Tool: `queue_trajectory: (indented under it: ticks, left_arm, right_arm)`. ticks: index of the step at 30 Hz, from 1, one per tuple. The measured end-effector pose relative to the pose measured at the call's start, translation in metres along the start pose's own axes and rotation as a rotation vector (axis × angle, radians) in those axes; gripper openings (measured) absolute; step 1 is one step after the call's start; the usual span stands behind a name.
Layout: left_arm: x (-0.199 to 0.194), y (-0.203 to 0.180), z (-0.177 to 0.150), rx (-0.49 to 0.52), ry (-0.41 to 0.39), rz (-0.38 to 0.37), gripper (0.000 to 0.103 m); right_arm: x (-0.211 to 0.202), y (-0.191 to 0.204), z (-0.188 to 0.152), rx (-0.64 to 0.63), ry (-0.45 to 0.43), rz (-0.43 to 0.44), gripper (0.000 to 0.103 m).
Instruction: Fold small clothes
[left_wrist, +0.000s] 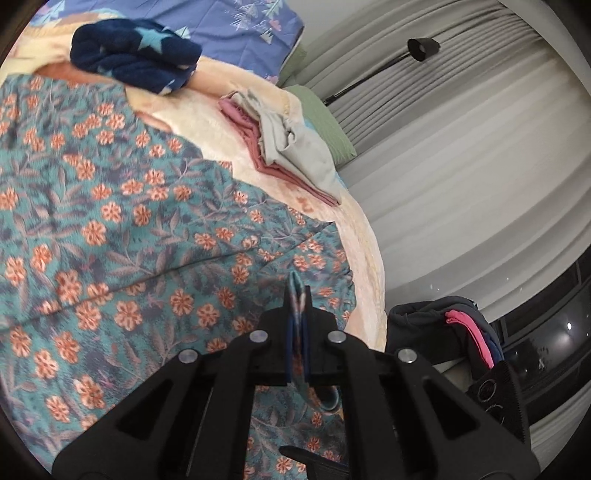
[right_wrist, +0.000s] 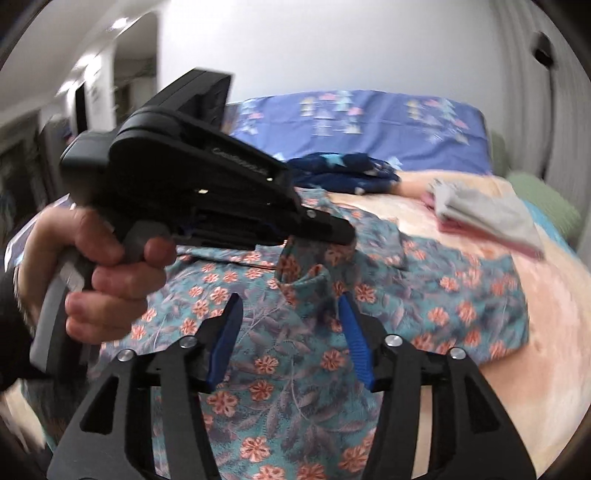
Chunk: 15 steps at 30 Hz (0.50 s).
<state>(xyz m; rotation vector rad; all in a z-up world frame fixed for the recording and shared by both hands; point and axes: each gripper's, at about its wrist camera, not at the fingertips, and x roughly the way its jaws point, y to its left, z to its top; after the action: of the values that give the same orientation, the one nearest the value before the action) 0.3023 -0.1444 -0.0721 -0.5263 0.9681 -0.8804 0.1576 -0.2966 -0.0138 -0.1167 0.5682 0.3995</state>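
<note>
A: While pinching a fold of the floral garment (left_wrist: 122, 236) at lower centre of the left view, left gripper (left_wrist: 297, 295) shut on it. Mid-fold, judging by that.

B: And the right gripper (right_wrist: 291, 314)?

A: Jaws apart, nothing clamped; raised fold just above and between them. Garment spread over the bed (right_wrist: 554, 314). Next: probably regrip near that fold, then carry across.

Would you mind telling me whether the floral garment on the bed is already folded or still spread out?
Mostly spread: the floral garment lies open across the bed, with one pinched edge lifted by the left gripper.
</note>
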Motion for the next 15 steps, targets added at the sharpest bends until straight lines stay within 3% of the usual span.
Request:
queue_trajectory:
  ticks: [4, 7, 11, 15]
  left_arm:
    - [-0.003, -0.002, 0.004, 0.016, -0.005, -0.004, 0.003]
    - [-0.006, -0.005, 0.005, 0.039, -0.005, -0.01, 0.003]
    - [-0.006, -0.01, 0.004, 0.077, 0.004, -0.003, 0.003]
    - [-0.006, -0.007, 0.005, 0.076, 0.001, 0.011, 0.003]
  right_arm:
    - [-0.008, 0.002, 0.007, -0.076, -0.019, -0.036, 0.068]
    - [0.001, -0.001, 0.014, -0.142, 0.027, -0.034, 0.069]
    - [0.012, -0.007, 0.016, -0.154, 0.092, 0.078, 0.069]
    - [0.003, -0.006, 0.014, -0.145, 0.077, 0.118, 0.062]
